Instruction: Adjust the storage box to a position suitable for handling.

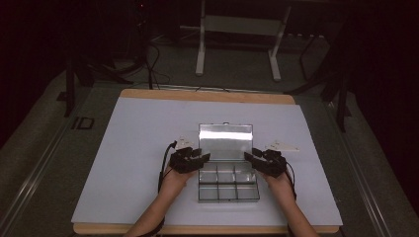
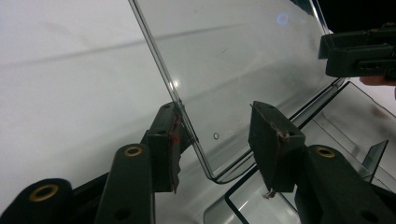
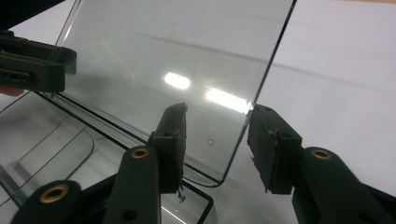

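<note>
Flanking one clear box — two tongs, seemingly six compartments.

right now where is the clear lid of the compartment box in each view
High view: the lid stands open at table centre, behind the box's compartments, between both grippers.
Left gripper view: the lid spans the upper middle, its lower corner between the jaws.
Right gripper view: the lid covers the upper left, its edge between the jaws.
Shared landmark: the white table.
</note>
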The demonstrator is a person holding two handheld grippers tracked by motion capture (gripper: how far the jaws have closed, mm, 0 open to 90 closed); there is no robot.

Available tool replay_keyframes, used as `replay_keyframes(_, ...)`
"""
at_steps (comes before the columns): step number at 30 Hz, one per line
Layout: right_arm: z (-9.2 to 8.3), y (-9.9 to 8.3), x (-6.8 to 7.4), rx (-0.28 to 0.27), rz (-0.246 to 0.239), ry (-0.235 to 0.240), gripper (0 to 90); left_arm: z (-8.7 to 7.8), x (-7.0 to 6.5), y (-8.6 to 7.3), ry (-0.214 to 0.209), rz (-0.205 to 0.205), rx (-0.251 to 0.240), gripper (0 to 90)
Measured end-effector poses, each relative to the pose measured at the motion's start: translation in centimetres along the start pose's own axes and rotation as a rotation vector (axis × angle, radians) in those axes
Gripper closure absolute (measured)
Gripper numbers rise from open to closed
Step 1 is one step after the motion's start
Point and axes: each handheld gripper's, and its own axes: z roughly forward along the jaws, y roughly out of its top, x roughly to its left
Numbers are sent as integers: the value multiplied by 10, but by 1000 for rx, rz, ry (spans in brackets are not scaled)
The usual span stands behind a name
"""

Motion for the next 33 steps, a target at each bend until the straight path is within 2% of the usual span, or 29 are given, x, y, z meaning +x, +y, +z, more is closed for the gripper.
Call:
replay_keyframes(8, 1, 0, -1, 14, 24, -6, 555, 3, 2, 2, -9, -50, 24, 511)
replay_keyframes(10, 1, -1, -1, 18, 23, -9, 557, 4, 5, 2, -18, -85, 32, 505)
replay_keyframes(12, 2, -1, -2, 23, 23, -9, 570, 5, 6, 3, -1, -99, 46, 470)
replay_keyframes(14, 2, -2, -2, 29, 26, -7, 572, 6, 8, 3, -14, -126, 54, 456)
replay_keyframes(20, 3, -2, -2, 29, 24, -10, 573, 6, 9, 3, -13, -140, 58, 451)
replay_keyframes(22, 3, -2, -1, 35, 20, -10, 577, 6, 9, 3, 0, -124, 59, 401)
replay_keyframes(33, 3, -1, -1, 43, 15, -2, 577, -4, -1, 8, -9, -58, 39, 399)
